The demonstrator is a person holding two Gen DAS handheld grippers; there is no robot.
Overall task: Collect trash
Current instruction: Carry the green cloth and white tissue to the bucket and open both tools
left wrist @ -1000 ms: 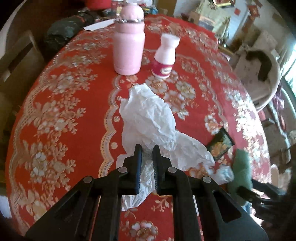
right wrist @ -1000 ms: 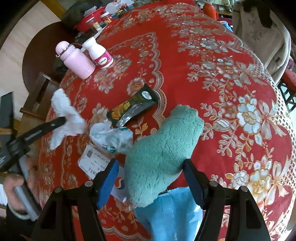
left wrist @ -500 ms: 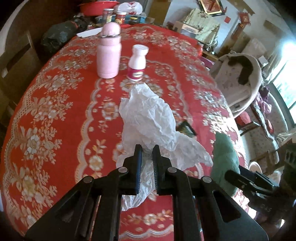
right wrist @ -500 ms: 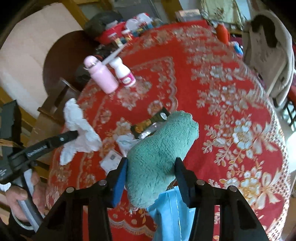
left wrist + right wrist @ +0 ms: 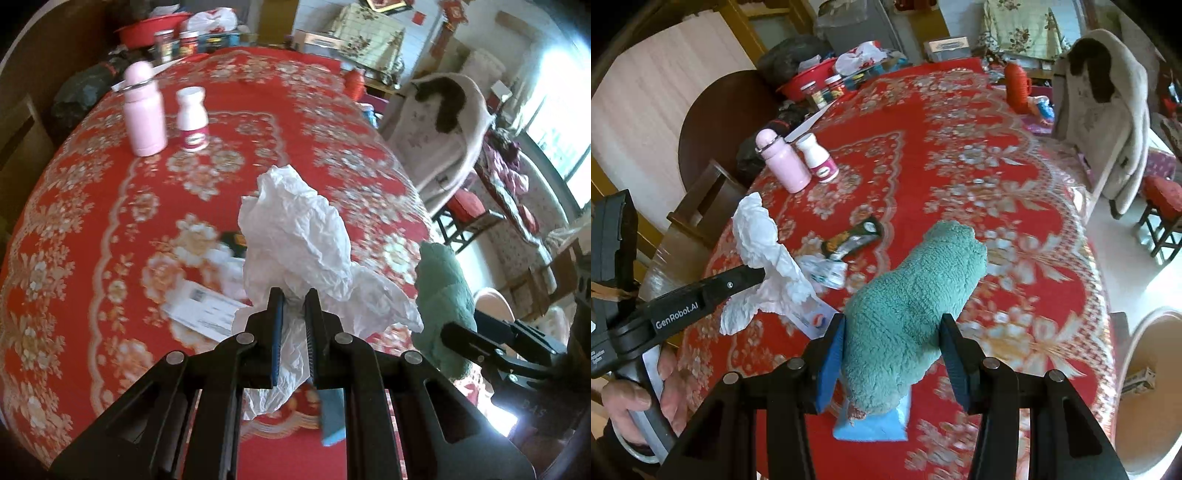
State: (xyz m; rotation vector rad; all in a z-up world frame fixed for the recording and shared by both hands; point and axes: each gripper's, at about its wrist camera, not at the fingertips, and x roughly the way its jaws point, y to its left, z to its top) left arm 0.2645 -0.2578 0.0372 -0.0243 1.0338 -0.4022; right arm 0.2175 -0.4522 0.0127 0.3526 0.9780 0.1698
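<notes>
Left gripper (image 5: 293, 306) angled steeply down over the red floral tablecloth (image 5: 92, 221), jaws nearly together and clamped on a crumpled white tissue (image 5: 295, 236) that billows above the fingertips and hangs below them, clear of the table. Right gripper (image 5: 892, 345) also tilted down; its blue-padded jaws have just been closing and now press both flanks of a fluffy green cloth (image 5: 916, 291), which stands up between them off the tablecloth. Right wrist view shows the left tool from the side: its black arm marked "GenRobot.AI", with a person's left hand (image 5: 646, 391) wrapped round the grey handle at lower left. That hand is not visible from the left wrist camera. Left wrist view in turn shows the right tool at its right edge, holding the green cloth (image 5: 443, 295) just beside the tissue. Trash left on the table: a dark snack wrapper (image 5: 855, 236), a crumpled foil-like wrapper (image 5: 827, 271), a white printed slip (image 5: 203, 314), and a blue packet (image 5: 879, 424) under the green cloth. Further back stand a pink bottle (image 5: 142, 110) and a small white bottle (image 5: 192, 118), side by side. Only the right wrist view takes in the round bin (image 5: 1156, 398) beyond the table's right edge and the coat-draped chair (image 5: 1104, 110).
</notes>
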